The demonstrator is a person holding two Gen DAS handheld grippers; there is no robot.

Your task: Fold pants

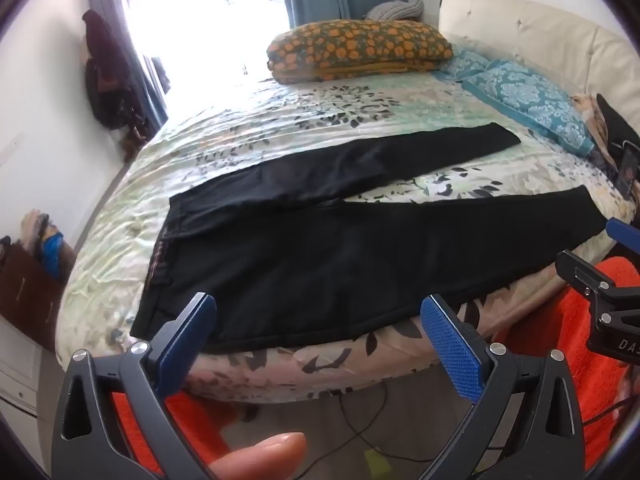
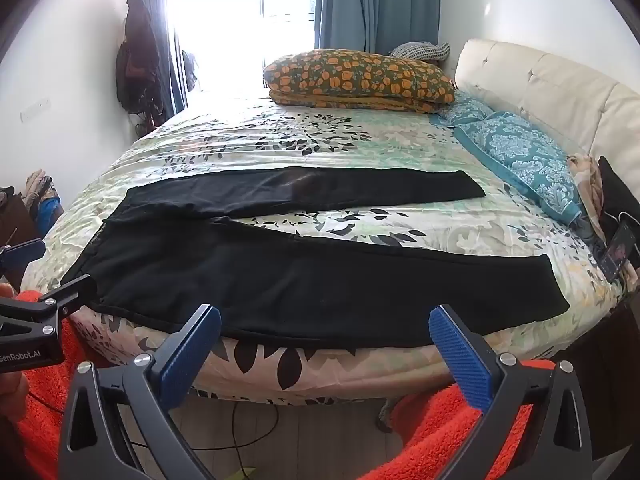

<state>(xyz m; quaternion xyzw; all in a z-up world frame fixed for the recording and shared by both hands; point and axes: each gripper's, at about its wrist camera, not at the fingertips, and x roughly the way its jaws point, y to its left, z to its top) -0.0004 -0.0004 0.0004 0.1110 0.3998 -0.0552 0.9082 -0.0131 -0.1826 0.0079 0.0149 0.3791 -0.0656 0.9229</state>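
Note:
Black pants (image 1: 320, 256) lie flat on the bed, waistband to the left, both legs spread apart and running to the right; they also show in the right wrist view (image 2: 312, 284). My left gripper (image 1: 316, 320) is open and empty, held just before the bed's near edge, in front of the waist and thigh part. My right gripper (image 2: 324, 332) is open and empty, before the near leg's lower edge. Each gripper shows at the edge of the other's view, the right gripper (image 1: 600, 280) and the left gripper (image 2: 44, 300).
The bed (image 2: 320, 148) has a leaf-patterned sheet. A flowered pillow (image 2: 360, 78) and teal pillows (image 2: 524, 152) lie at the far and right side by a cream headboard (image 2: 560, 88). A phone (image 2: 618, 254) sits at the right edge. Orange fabric (image 2: 460, 432) and floor cables (image 1: 360, 432) lie below.

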